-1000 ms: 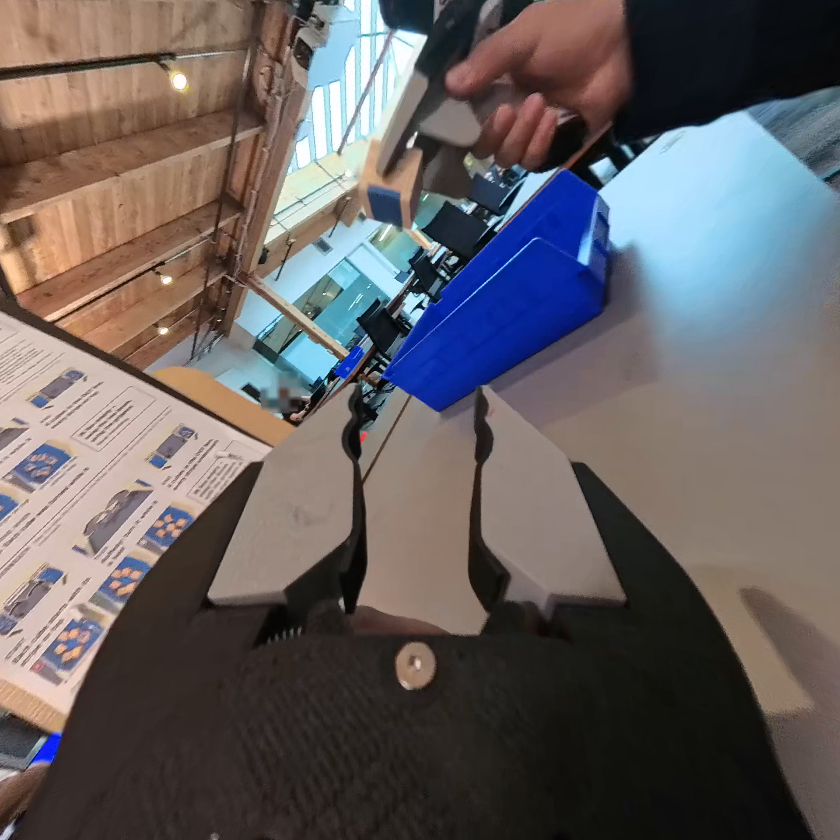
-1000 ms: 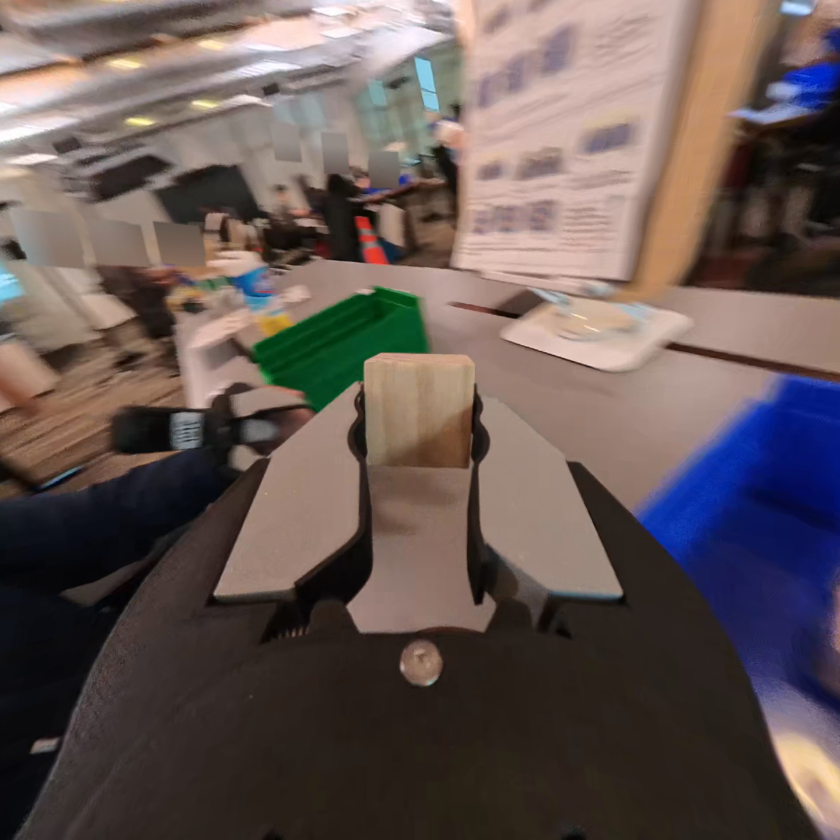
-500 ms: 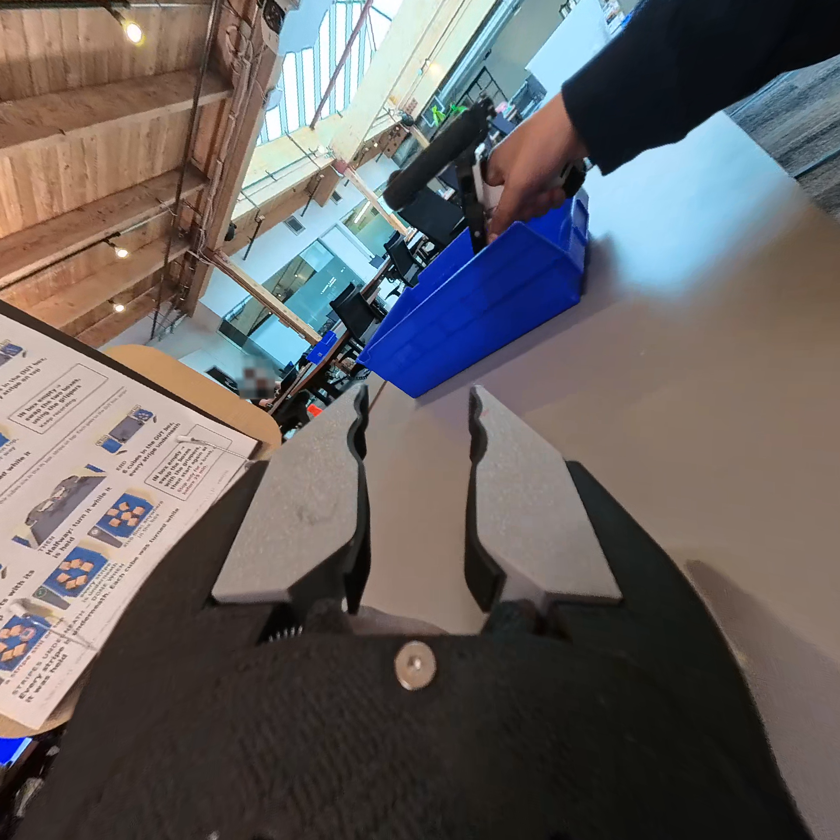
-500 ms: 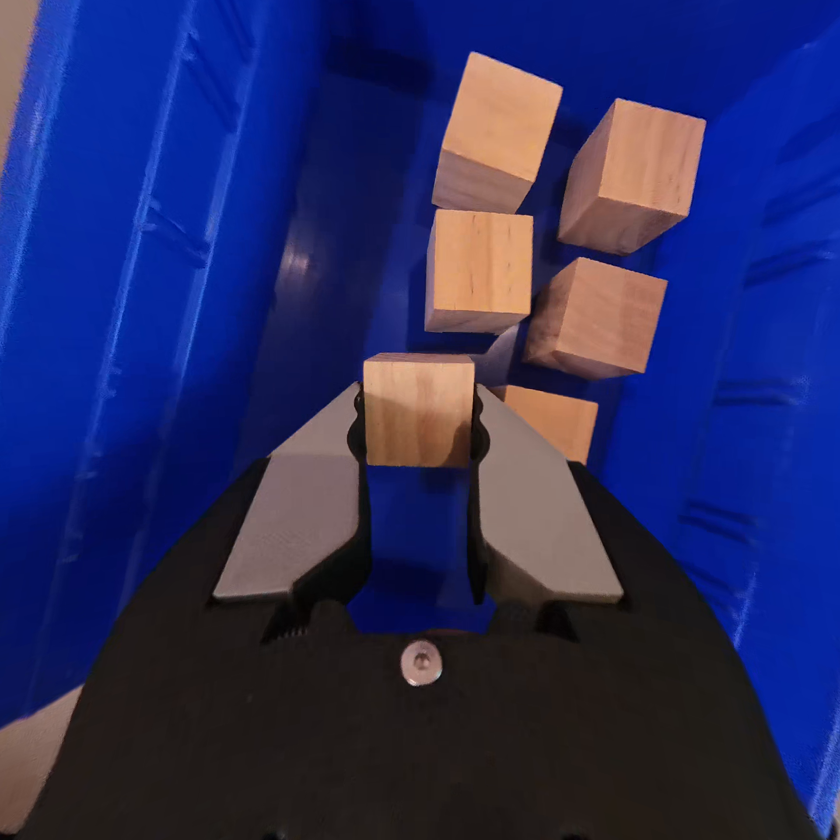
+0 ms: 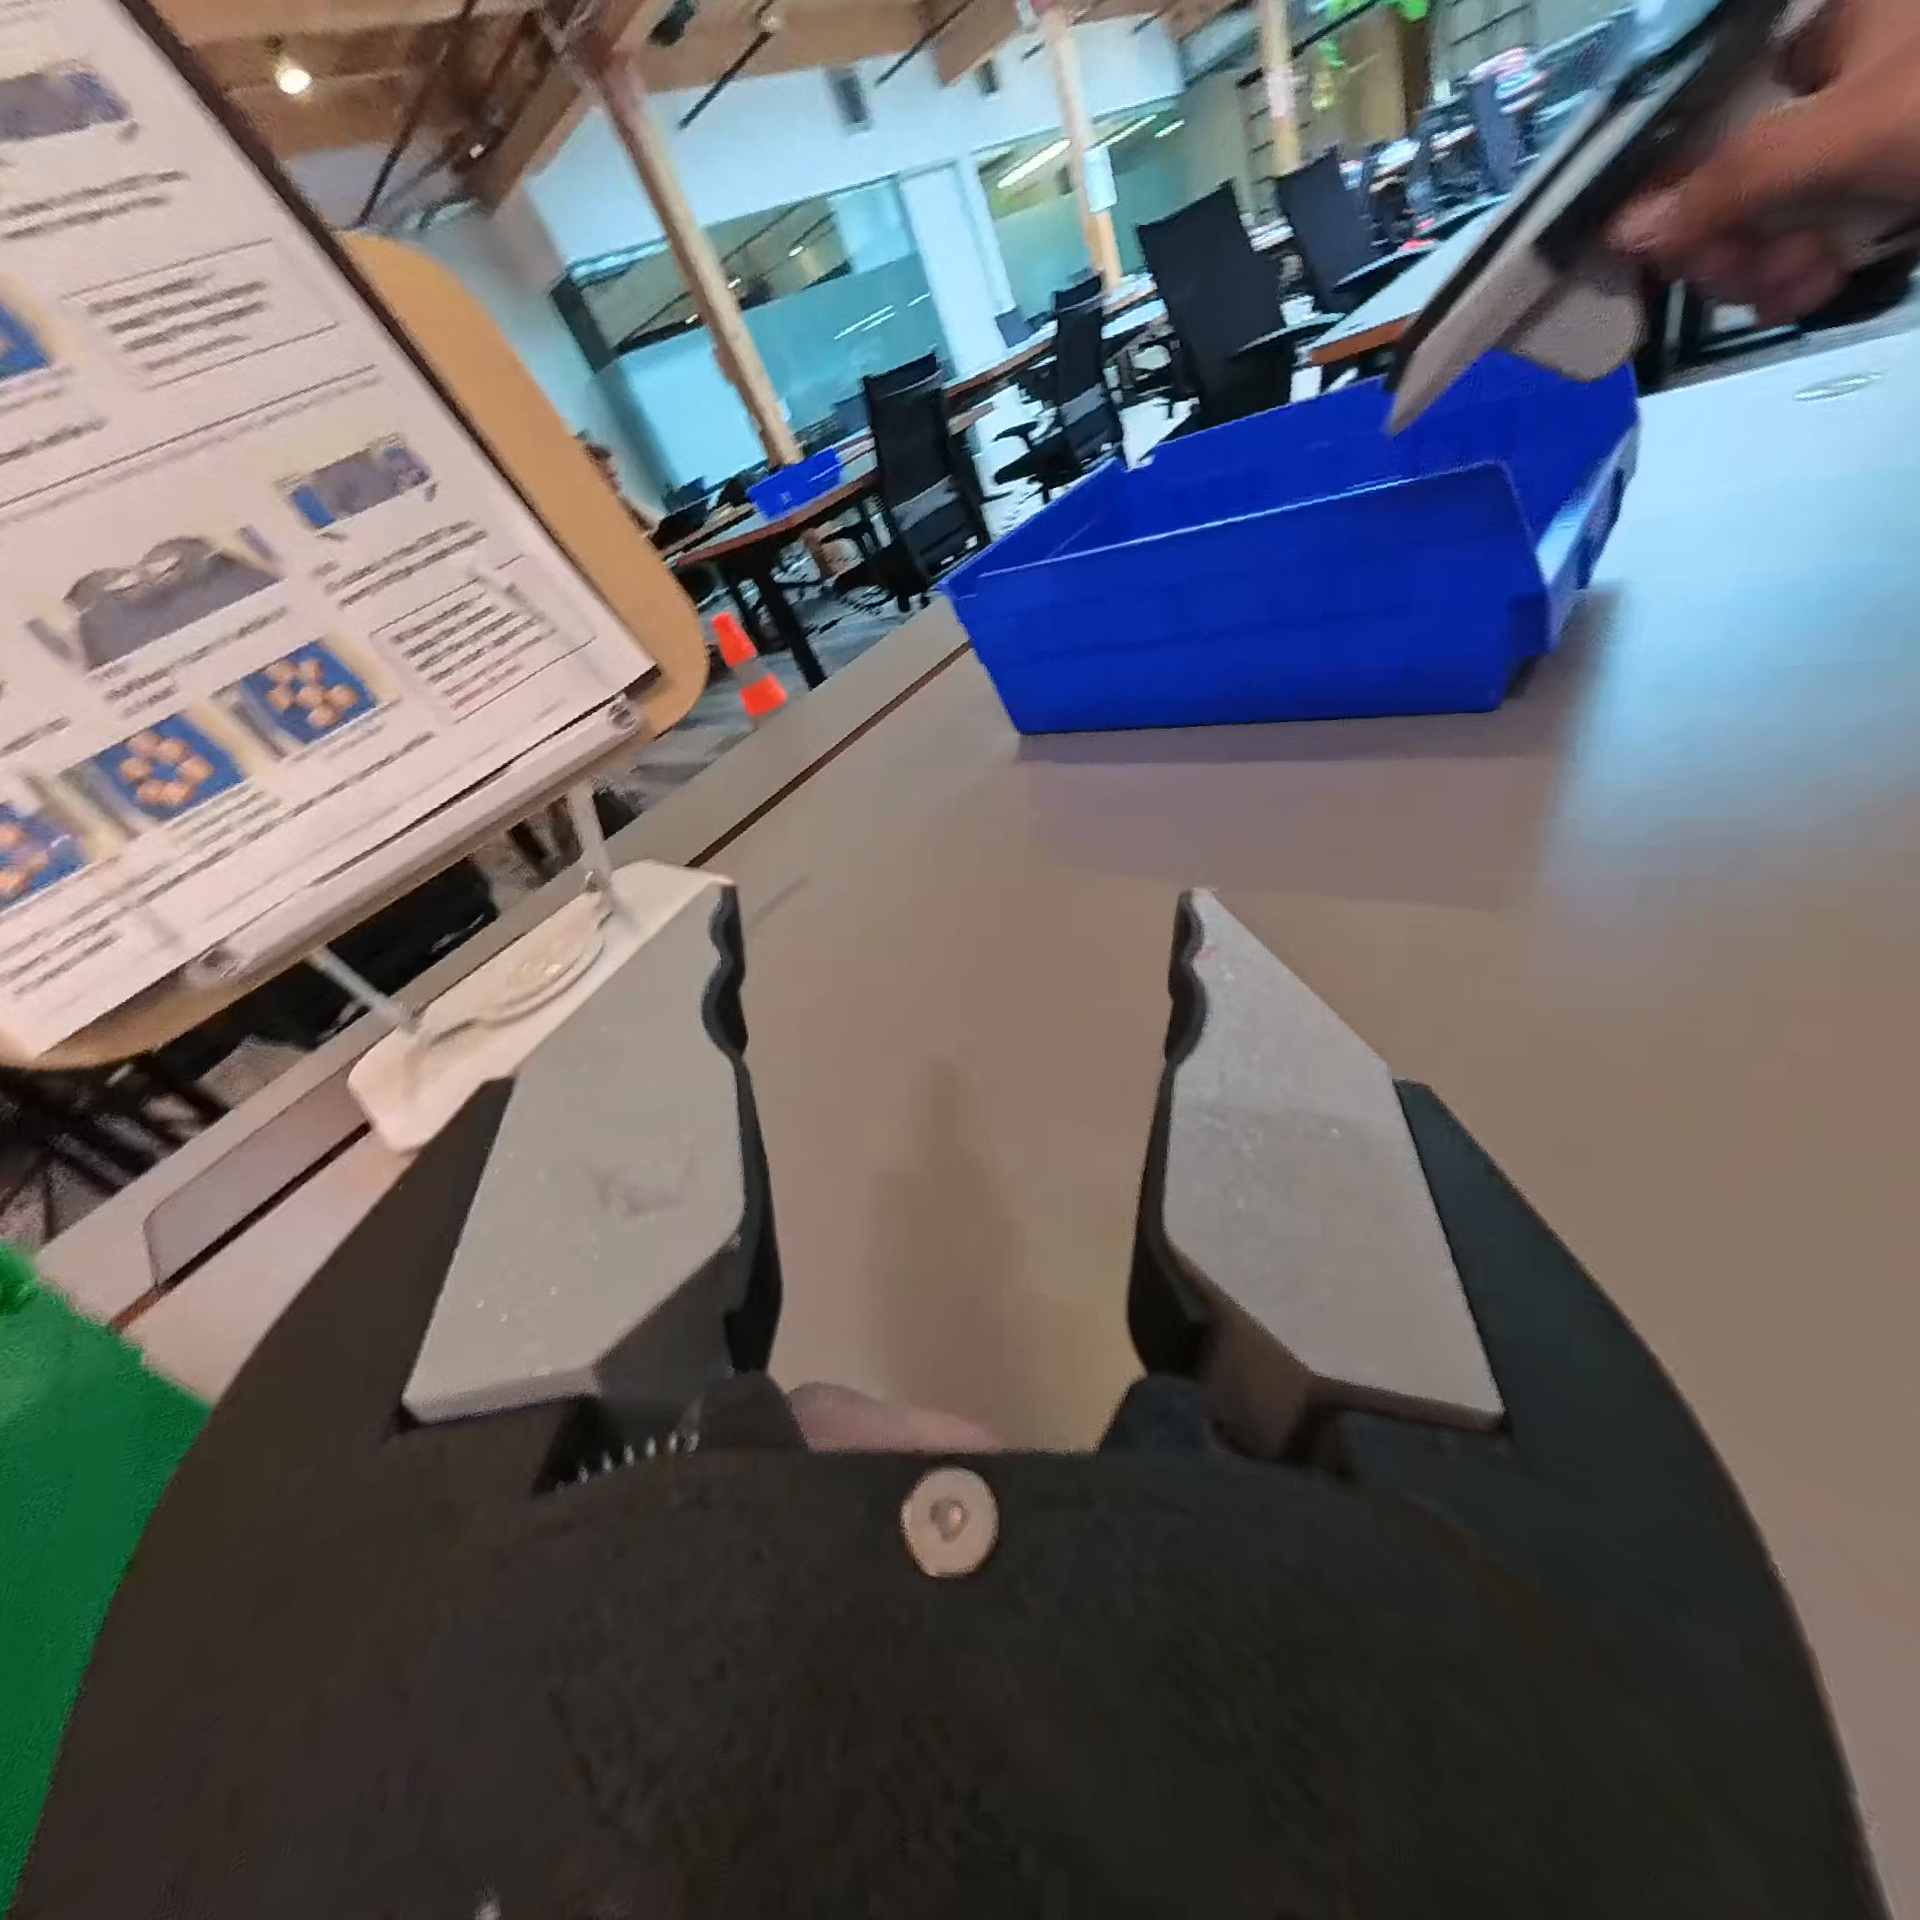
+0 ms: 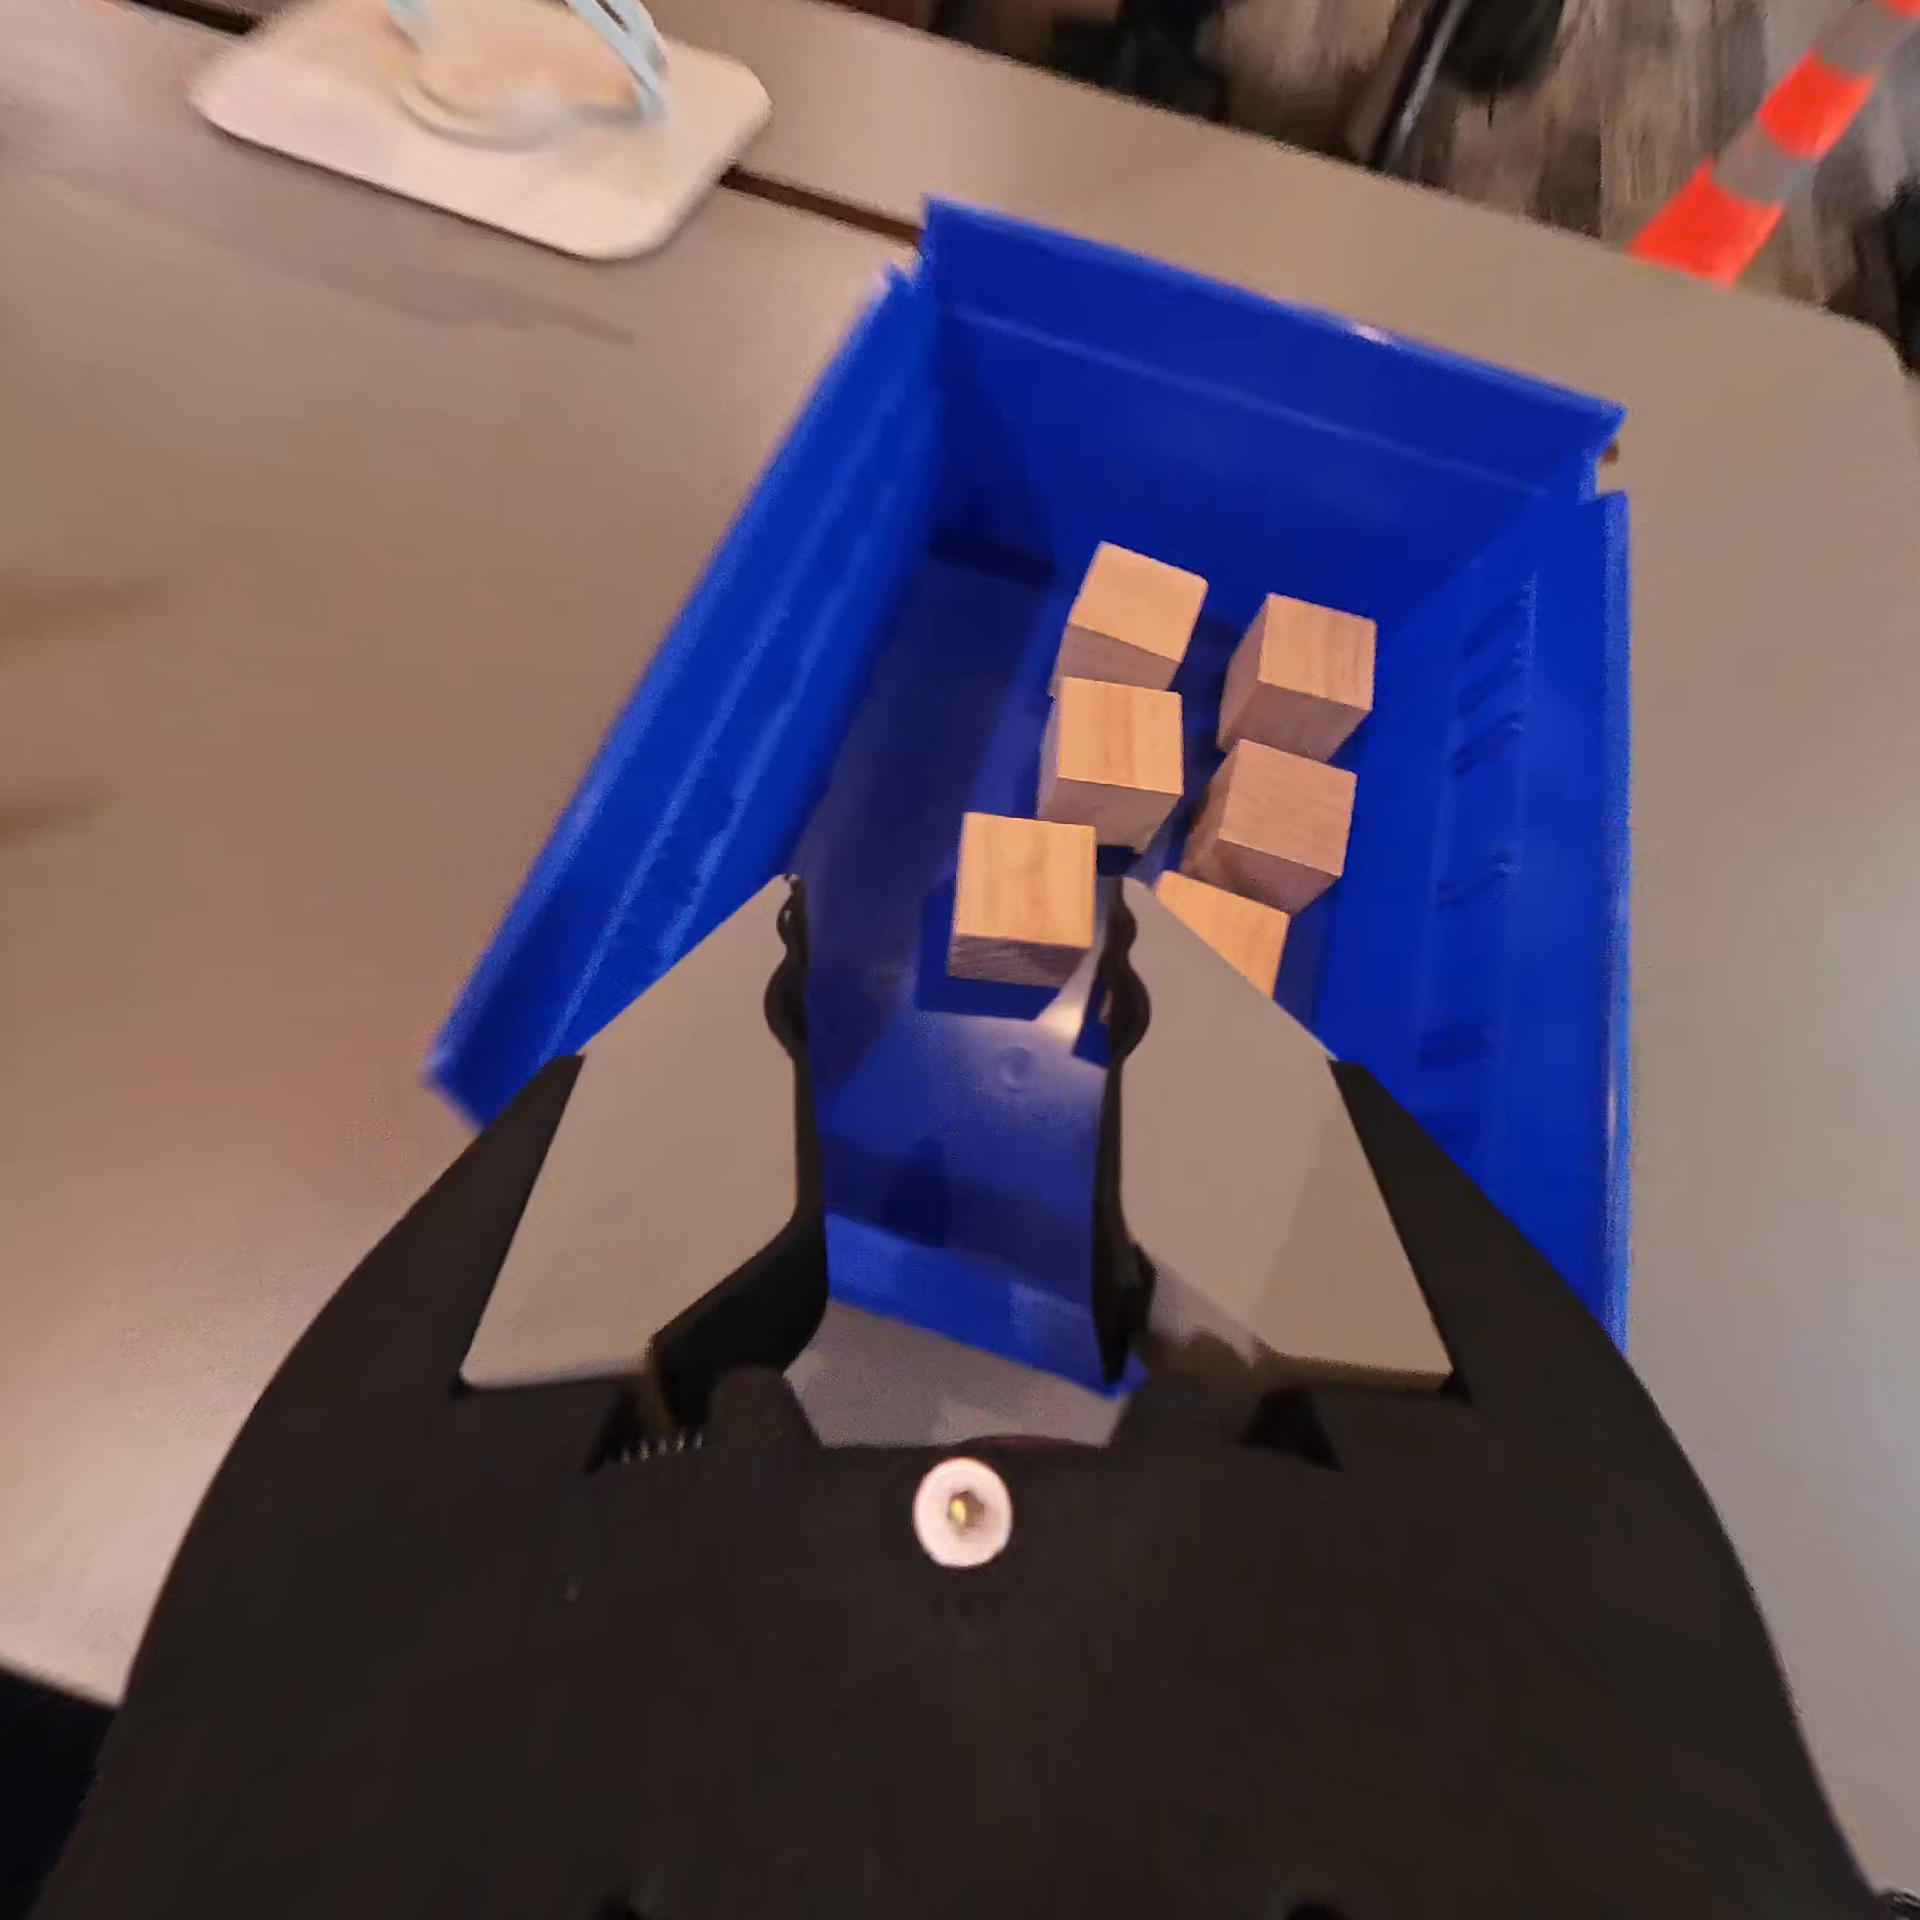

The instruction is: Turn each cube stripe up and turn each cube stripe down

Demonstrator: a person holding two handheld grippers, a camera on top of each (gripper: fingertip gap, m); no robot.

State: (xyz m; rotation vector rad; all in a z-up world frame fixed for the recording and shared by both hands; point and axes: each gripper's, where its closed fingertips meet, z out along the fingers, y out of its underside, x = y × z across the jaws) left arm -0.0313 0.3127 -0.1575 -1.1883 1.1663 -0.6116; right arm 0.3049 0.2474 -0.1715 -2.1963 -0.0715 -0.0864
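Hovering above a blue bin [image 6: 727, 727] on a grey table [image 6: 312, 623], the right tongs [image 6: 951, 935] are spread and hold nothing. Six wooden cubes lie in the bin — the nearest cube [image 6: 1023, 894] sits just past the fingertips, five more cubes [image 6: 1205, 727] cluster behind it (no stripe shows on any visible face). The left tongs [image 5: 956, 956] — also spread, empty — hang low over bare table, well apart from the bin, near an instruction sheet [image 5: 208, 520] on a stand.
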